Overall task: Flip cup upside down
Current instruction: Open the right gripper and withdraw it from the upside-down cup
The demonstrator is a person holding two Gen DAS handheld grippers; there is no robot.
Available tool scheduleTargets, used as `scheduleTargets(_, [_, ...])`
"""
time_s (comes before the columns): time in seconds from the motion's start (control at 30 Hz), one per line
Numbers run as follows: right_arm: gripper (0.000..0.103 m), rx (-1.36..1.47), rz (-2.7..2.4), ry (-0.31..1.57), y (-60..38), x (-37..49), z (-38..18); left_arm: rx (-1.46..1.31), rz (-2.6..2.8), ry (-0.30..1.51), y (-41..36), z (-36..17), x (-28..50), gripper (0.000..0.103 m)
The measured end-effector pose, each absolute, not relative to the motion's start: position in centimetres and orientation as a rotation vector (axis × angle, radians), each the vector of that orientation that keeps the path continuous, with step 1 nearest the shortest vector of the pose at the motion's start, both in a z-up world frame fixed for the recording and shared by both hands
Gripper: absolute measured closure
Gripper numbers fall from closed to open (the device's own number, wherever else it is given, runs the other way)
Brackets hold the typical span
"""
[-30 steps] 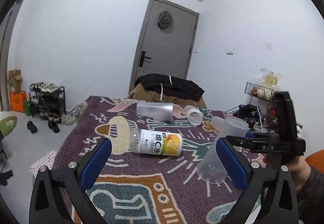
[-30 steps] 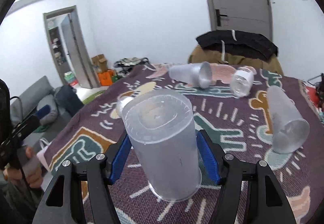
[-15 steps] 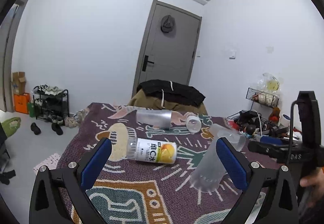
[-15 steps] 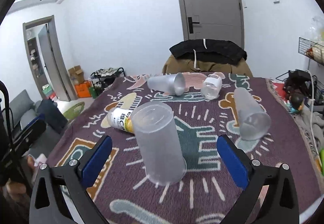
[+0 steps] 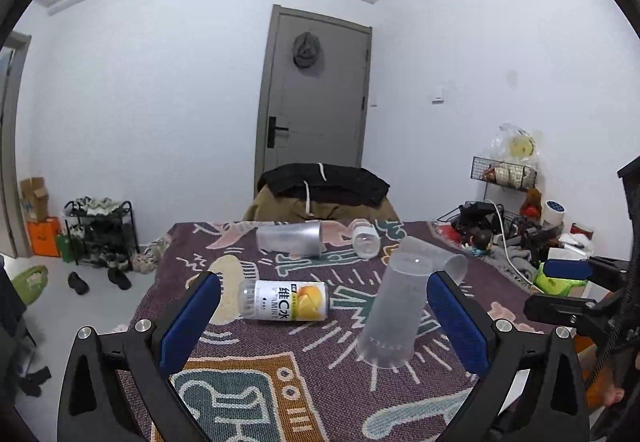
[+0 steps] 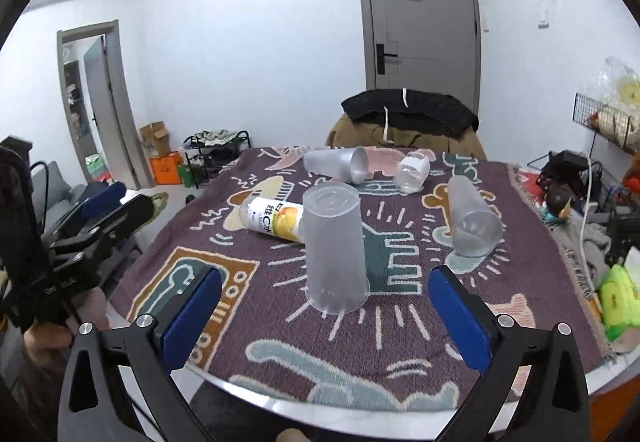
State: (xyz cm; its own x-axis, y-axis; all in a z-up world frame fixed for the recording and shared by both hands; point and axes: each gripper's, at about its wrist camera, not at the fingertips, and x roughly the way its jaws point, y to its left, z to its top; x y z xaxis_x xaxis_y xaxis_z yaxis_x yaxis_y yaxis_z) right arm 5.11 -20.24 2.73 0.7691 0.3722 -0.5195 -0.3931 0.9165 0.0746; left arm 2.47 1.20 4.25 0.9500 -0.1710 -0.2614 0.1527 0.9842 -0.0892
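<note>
A frosted clear plastic cup (image 6: pixel 334 248) stands upside down, mouth on the patterned cloth, near the table's middle; it also shows in the left wrist view (image 5: pixel 400 306). My right gripper (image 6: pixel 326 322) is open and empty, pulled back near the table's front edge, apart from the cup. My left gripper (image 5: pixel 324 322) is open and empty, to the left of the cup. Each gripper shows in the other's view: the right one (image 5: pixel 576 282) and the left one (image 6: pixel 104 210).
A yellow-labelled bottle (image 6: pixel 274 222) lies on its side behind the cup. Two more frosted cups (image 6: pixel 336 164) (image 6: pixel 472 222) and a small clear jar (image 6: pixel 412 172) lie on their sides farther back. A chair with dark clothes (image 6: pixel 408 122) stands beyond the table.
My right gripper opened, let go of the upside-down cup and drew back toward the table's front edge. The cup stays standing on its mouth. The left gripper rose slightly.
</note>
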Motion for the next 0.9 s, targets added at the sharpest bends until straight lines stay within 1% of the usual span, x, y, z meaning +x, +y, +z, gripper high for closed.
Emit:
scheduleTargets(0.13, [0.000,-0.031,0.427,0.563,-20.7,3.7,2.8,-0.048,-0.147,0.278,0.7,4.9,1.4,0.000])
scheduleTargets(0.33, [0.000,-0.022,0.408,0.560,-22.2,2.3,2.4,-0.049,-0.156,0.356,0.4,5.4,0.5,0.000])
scheduleTargets(0.43, [0.000,0.002,0.410,0.558,-23.1,1.7,2.4,-0.048,-0.154,0.357,0.3,5.5,-0.2,0.000])
scheduleTargets(0.57, [0.000,-0.002,0.400,0.503,-23.9,0.8,2.4,-0.026,-0.147,0.339,-0.1,5.5,-1.2,0.000])
scheduleTargets(0.9, [0.000,0.032,0.399,0.438,-24.1,0.2,1.5,-0.021,-0.114,0.315,-0.1,5.1,-2.5,0.000])
